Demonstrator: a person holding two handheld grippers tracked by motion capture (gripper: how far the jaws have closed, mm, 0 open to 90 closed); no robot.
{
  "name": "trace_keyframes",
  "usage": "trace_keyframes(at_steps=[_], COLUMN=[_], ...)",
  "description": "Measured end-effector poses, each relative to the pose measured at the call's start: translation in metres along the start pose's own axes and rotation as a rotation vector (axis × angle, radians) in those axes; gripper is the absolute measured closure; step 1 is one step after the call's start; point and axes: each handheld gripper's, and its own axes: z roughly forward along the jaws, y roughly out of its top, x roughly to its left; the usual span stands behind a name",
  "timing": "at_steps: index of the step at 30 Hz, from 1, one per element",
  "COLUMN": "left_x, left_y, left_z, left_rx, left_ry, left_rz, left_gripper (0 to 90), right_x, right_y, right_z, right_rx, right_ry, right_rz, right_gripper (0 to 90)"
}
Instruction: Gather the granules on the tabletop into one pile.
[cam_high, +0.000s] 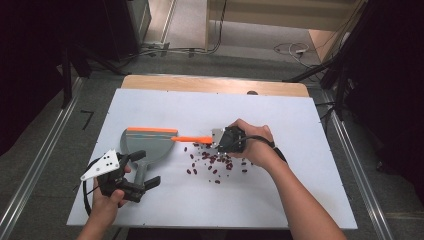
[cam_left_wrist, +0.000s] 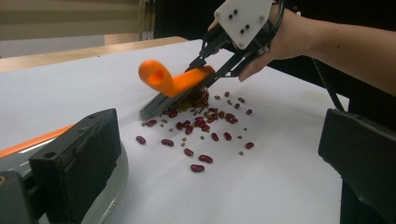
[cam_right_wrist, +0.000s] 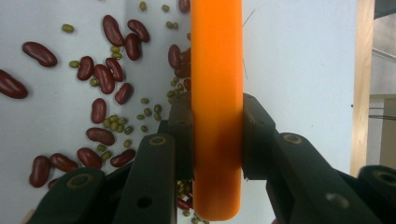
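A grey dustpan (cam_high: 147, 146) with an orange lip lies at the left of the white tabletop (cam_high: 290, 200). My left gripper (cam_high: 147, 168) is open beside its handle; its wide-apart jaws frame the table, with the pan's rim (cam_left_wrist: 109, 196) under the left jaw. My right gripper (cam_high: 214, 142) is shut on the orange brush handle (cam_high: 192, 139), which runs straight up between the jaws (cam_right_wrist: 217, 93). The brush (cam_left_wrist: 175, 81) has grey bristles resting in a scatter of red and small green beans (cam_high: 215, 161) (cam_left_wrist: 196, 126) (cam_right_wrist: 105, 79), right of the pan.
The white sheet covers a wooden table whose bare edge (cam_high: 215, 82) shows at the back. Metal rails (cam_high: 35, 165) run along both sides on the floor. Cables (cam_high: 292, 49) lie on the floor beyond the table.
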Motion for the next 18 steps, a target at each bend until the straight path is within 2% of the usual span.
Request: trace_keyframes(at_steps=[2, 5, 9, 13, 16, 18], left_x=[0.000, 0.000, 0.001, 0.002, 0.002, 0.002], left_y=[0.000, -0.001, -0.001, -0.001, -0.002, -0.002], left_z=[0.001, 0.000, 0.000, 0.000, 0.000, 0.000], left_rx=[-0.001, 0.000, 0.000, 0.001, 0.004, 0.003], left_ry=[-0.001, 0.001, 0.001, 0.000, 0.001, 0.000], left_rz=[0.001, 0.000, -0.004, -0.004, -0.003, -0.004], left_gripper=[0.0, 0.0, 0.0, 0.0, 0.0, 0.0], right_x=[-0.005, -0.015, -0.029, -0.037, -0.035, -0.031], right_y=[-0.004, -0.014, -0.031, -0.047, -0.055, -0.056], right_z=[-0.003, -0.006, -0.007, 0.000, 0.007, 0.007], right_rx=[-0.011, -0.012, 0.029, 0.108, 0.161, 0.144], right_ry=[-0.024, -0.060, -0.100, -0.142, -0.130, -0.116], right_rz=[0.002, 0.055, 0.123, 0.173, 0.197, 0.225], right_gripper=[68.6, 68.6, 68.6, 68.6, 68.6, 68.6])
